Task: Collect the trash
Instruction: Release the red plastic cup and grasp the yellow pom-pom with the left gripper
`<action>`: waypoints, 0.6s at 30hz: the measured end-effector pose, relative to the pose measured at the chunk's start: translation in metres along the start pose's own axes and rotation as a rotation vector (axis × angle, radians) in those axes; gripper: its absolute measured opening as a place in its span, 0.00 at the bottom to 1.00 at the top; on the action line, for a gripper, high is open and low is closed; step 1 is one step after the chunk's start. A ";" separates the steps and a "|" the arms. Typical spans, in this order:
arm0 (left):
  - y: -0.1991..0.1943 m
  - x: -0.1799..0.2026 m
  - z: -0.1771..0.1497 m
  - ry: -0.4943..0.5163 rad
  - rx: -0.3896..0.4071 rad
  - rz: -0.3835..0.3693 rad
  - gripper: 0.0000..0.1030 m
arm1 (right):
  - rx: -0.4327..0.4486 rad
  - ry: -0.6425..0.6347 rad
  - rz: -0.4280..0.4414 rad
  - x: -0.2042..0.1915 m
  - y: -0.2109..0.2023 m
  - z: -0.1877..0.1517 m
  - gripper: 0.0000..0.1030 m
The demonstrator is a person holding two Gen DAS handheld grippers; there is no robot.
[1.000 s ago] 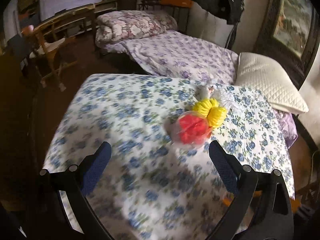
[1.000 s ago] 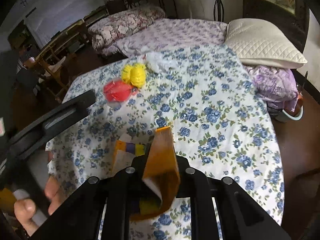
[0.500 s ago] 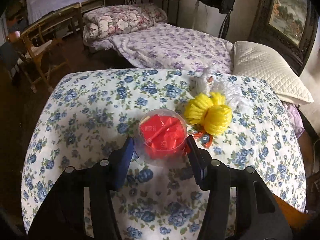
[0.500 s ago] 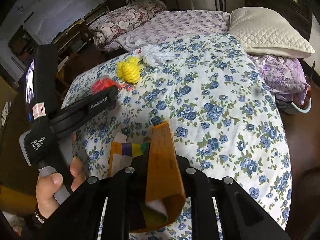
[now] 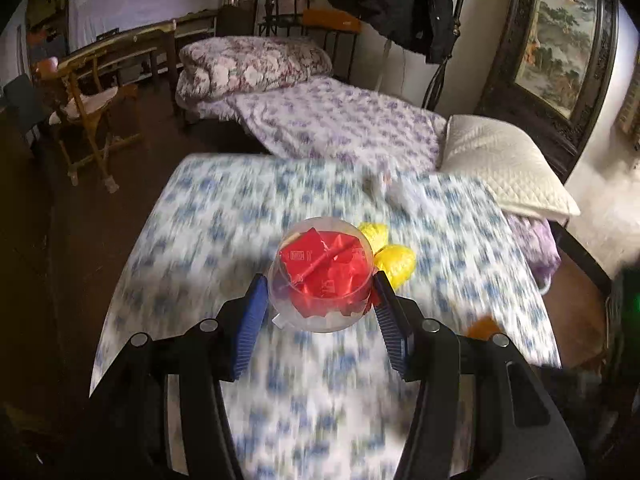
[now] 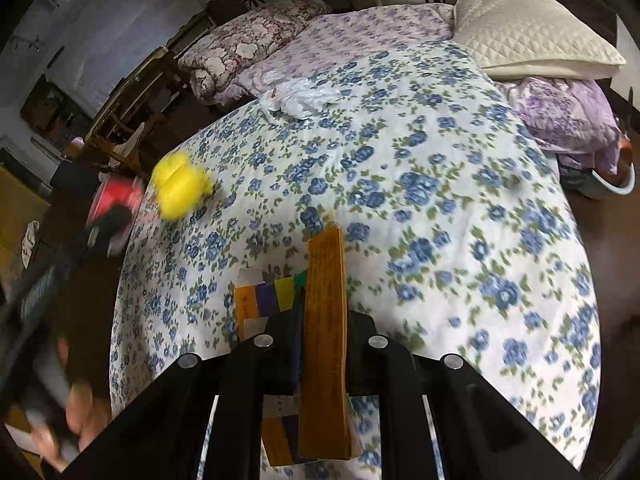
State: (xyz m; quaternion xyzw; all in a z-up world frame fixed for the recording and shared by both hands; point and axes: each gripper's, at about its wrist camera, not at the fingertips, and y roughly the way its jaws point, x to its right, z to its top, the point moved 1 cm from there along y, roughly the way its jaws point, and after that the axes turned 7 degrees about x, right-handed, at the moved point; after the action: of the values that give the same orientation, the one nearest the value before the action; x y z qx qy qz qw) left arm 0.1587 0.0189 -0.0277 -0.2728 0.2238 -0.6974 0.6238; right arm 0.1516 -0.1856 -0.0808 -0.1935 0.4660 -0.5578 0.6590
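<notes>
Left gripper point(image 5: 320, 304) clamped on clear cup of red scraps point(image 5: 322, 274), yellow yarn ball point(image 5: 394, 264) just beyond its right pad; right gripper point(image 6: 322, 332) pinched on flattened orange carton point(image 6: 325, 320); best keep cup upright, squeeze gently.

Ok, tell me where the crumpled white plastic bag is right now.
In the right wrist view the crumpled white plastic bag lies at the far edge of the floral tablecloth, left of centre, beyond the yellow ball and apart from it.
</notes>
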 end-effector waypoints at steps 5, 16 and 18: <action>0.004 -0.003 -0.043 0.031 -0.109 0.054 0.52 | 0.016 -0.041 -0.020 -0.001 -0.012 -0.015 0.14; -0.001 -0.024 -0.072 -0.019 -0.176 0.115 0.73 | -0.014 -0.112 -0.006 0.013 -0.030 -0.043 0.19; -0.010 -0.022 -0.077 -0.017 -0.156 0.119 0.78 | -0.015 -0.117 0.002 0.016 -0.033 -0.045 0.19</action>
State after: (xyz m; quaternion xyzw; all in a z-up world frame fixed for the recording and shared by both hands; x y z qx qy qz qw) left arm 0.1016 0.0396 -0.0815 -0.3126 0.2880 -0.6374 0.6427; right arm 0.0953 -0.1983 -0.0837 -0.2303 0.4309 -0.5415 0.6841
